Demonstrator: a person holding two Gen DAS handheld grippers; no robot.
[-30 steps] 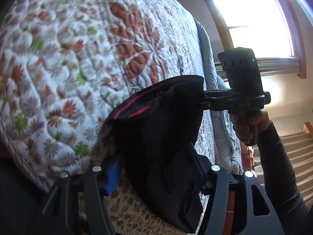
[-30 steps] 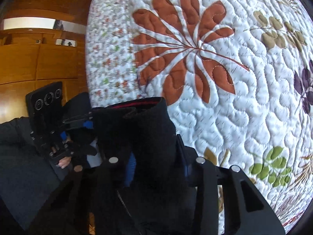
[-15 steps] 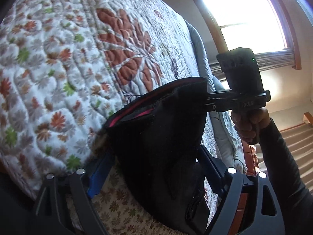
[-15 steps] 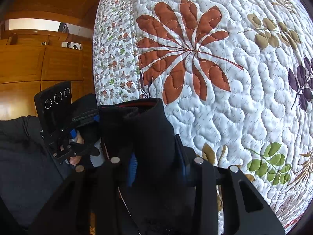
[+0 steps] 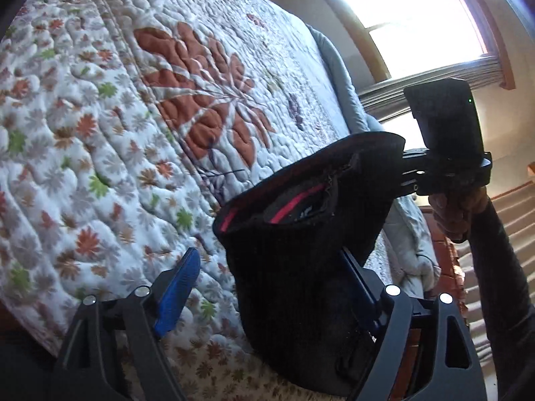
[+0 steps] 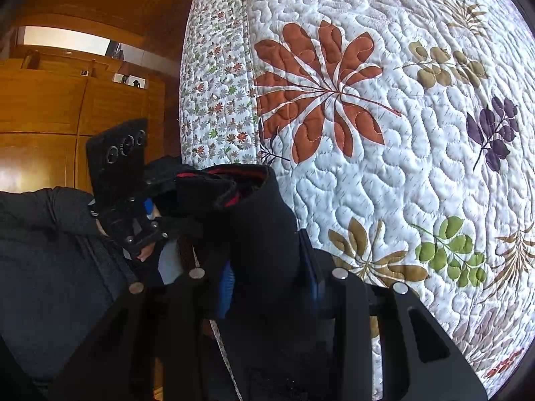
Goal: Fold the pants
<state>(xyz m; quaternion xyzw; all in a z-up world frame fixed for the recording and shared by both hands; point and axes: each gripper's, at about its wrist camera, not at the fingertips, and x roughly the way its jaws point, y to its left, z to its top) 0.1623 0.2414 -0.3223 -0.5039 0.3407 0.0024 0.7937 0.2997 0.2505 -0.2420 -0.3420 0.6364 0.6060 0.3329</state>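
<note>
The black pants (image 5: 301, 240) with a red inner waistband hang in the air beside the quilted bed (image 5: 133, 107). In the left wrist view my left gripper (image 5: 267, 284) has its jaws spread wide; the left blue pad (image 5: 177, 290) stands clear of the cloth, and the pants drape against the right finger. My right gripper (image 6: 267, 277) is shut on the pants' waistband (image 6: 260, 234), blue pads pressed on the cloth. Each gripper shows in the other's view: the right one (image 5: 444, 153) at the far end of the waistband, the left one (image 6: 133, 207) at the left.
The white floral quilt (image 6: 384, 133) covers the bed ahead. A grey blanket (image 5: 351, 100) lies along the far edge under a bright window (image 5: 418, 16). Wooden cabinets (image 6: 50, 107) stand at the left in the right wrist view. Steps (image 5: 511, 220) lie at the right.
My left gripper's jaws have opened wide and its left pad has come off the pants. Both grippers have moved up toward the bed top; the right stays clamped.
</note>
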